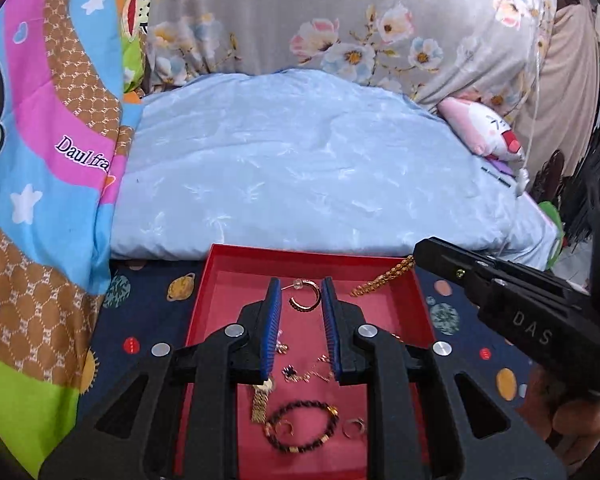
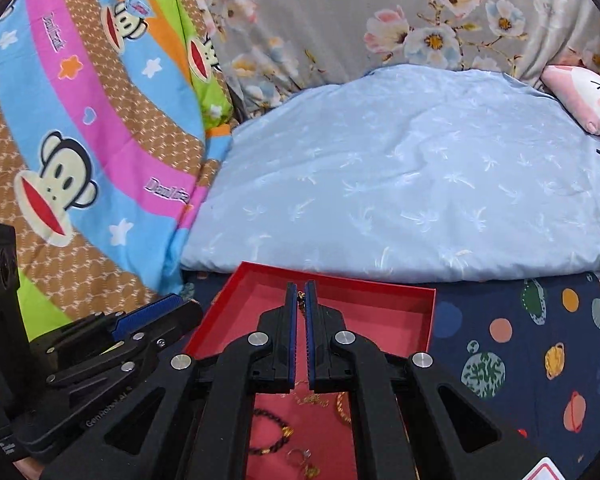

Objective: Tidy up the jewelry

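Left gripper [image 1: 298, 292]: jaws apart, holding nothing, hovering over the red tray [image 1: 236, 256]; a gold hoop earring [image 1: 306, 300] lies on the tray floor in the gap between the blue finger pads [image 1: 274, 316].
Right gripper [image 2: 300, 296]: jaws nearly together, pinching a gold chain [image 1: 384, 278] near the tips; in the left wrist view it enters from 3 o'clock, with the chain hanging from its tip over the tray's far right corner.
Tray: open red box on a navy planet-print sheet [image 2: 512, 320], at 6 o'clock in both views.
Jewelry in tray: dark braided bracelet [image 1: 300, 426] at 6 o'clock, a gold watch-style band [image 1: 260, 402] just left of it, a small ring [image 1: 354, 427] to its right, and a fine chain with dark charms [image 1: 306, 374] between the left gripper's fingers.
Surroundings: pale blue quilt [image 1: 300, 168] at 12 o'clock beyond the tray, cartoon-monkey bedding [image 2: 60, 176] at 9 o'clock, pink plush toy [image 1: 484, 130] at 2 o'clock.
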The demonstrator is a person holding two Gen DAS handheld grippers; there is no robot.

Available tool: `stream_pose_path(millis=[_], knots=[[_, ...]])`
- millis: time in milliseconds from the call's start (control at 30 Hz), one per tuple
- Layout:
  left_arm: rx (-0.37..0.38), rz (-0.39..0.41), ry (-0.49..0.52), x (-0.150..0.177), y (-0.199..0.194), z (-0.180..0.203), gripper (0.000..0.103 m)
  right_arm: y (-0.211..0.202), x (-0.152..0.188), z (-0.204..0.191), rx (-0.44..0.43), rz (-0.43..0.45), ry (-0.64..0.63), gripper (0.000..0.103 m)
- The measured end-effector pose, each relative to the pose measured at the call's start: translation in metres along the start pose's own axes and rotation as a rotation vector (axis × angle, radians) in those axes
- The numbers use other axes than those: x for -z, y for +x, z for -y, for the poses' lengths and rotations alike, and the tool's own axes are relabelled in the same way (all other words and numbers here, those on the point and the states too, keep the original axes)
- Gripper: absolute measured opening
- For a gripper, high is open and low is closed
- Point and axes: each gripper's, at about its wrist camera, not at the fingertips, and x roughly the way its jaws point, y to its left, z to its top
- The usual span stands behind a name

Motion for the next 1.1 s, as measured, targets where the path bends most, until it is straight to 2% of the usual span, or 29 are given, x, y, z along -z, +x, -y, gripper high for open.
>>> stream_pose_path(millis=[200,233,300,333,433,600,733,900,1100], knots=[[-0.057,-0.059,-0.018,0.000,0.046,-0.005,0.020,0.026,0.000,0.002,0.024,-0.030,-0.016,0.005],[-0.069,-0.062,-0.019,0.000,0.050,-0.005,0.025,0.026,-0.001,0.003,0.023,-0.028,-0.015,0.008],[-0.089,-0.059,-0.027,0.000,0.052,-0.006,0.043,0.023,-0.001,0.003,0.019,-0.018,-0.010,0.010],[-0.112,-0.050,-0.031,0.001,0.050,-0.007,0.056,0.020,0.000,0.004,0.018,-0.014,-0.008,0.012],[-0.154,-0.013,-0.007,0.001,0.036,-0.003,0.066,0.007,0.004,0.004,0.006,0.003,0.005,0.023],[-0.166,0.016,0.007,0.013,0.003,0.005,0.068,-0.022,0.025,0.003,0.012,0.026,0.036,0.030],[-0.184,0.014,0.000,0.037,-0.022,0.011,0.069,-0.044,0.053,0.006,-0.007,0.032,0.087,0.034],[-0.214,0.000,0.001,0.065,-0.042,0.018,0.069,-0.067,0.088,-0.002,0.045,0.033,0.071,0.037],[-0.238,-0.008,0.006,0.096,-0.071,0.032,0.074,-0.099,0.124,-0.016,0.087,0.053,0.053,0.049]])
